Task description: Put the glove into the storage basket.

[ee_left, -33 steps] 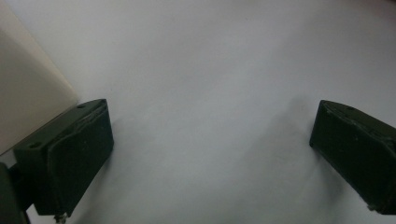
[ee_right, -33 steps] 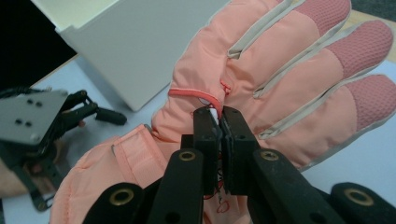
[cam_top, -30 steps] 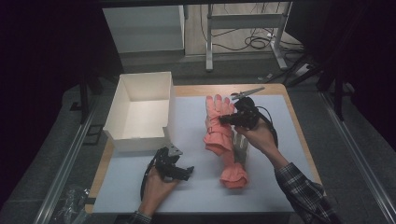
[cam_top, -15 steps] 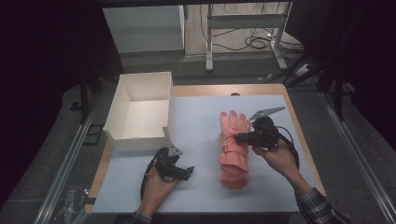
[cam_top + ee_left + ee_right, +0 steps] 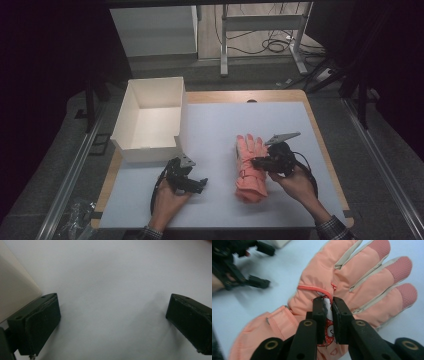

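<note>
White matting covers the table (image 5: pixel 220 125). Left of the pink glove (image 5: pixel 248 167), the box (image 5: pixel 150 120) is unmoved and the left gripper (image 5: pixel 192 184) rests wide open. The glove now lies nearer the person; the right gripper (image 5: pixel 329 315), jaws just easing apart, pinches its fabric.

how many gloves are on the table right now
1 that can be told: a pink glove lies flat on the white mat, right of the white box, at the right gripper. A second could lie hidden beneath it.
</note>
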The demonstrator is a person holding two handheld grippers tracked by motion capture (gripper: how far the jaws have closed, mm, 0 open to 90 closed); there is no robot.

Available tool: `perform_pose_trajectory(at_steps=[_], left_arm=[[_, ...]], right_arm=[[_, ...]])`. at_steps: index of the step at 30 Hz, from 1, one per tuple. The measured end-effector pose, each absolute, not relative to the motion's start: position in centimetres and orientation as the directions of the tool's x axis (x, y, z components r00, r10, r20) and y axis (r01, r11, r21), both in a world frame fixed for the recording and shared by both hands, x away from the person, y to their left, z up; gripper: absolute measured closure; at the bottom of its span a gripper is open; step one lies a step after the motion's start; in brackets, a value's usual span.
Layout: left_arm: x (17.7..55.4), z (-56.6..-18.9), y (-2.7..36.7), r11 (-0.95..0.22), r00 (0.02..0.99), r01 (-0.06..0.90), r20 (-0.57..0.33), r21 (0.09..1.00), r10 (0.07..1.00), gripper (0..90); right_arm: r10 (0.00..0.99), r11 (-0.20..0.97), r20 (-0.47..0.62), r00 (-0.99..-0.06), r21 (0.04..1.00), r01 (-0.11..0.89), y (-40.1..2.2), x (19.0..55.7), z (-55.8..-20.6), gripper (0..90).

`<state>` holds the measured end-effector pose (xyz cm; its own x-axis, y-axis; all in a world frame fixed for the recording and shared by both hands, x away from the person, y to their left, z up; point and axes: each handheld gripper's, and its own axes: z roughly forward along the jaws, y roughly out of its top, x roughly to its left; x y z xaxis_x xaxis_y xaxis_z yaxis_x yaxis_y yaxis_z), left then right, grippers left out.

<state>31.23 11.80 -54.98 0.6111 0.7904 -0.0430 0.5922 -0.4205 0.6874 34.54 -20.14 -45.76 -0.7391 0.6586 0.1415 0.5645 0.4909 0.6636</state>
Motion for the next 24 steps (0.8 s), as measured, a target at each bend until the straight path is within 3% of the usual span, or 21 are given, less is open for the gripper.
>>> perform_pose_trajectory(at_steps=[12, 24], left_arm=[[31.2, -55.0, 11.8, -0.421, 0.611, 0.592, -0.043, 0.687, 0.79, 0.0], [31.2, -55.0, 11.8, -0.423, 0.612, 0.591, -0.041, 0.687, 0.79, 0.0]], right_arm=[[0.658, 0.512, 0.087, -0.748, 0.676, 0.529, -19.5, 34.1, -47.1, 73.7], [0.649, 0.518, 0.036, -0.76, 0.711, 0.476, -20.0, 33.8, -44.7, 60.0]])
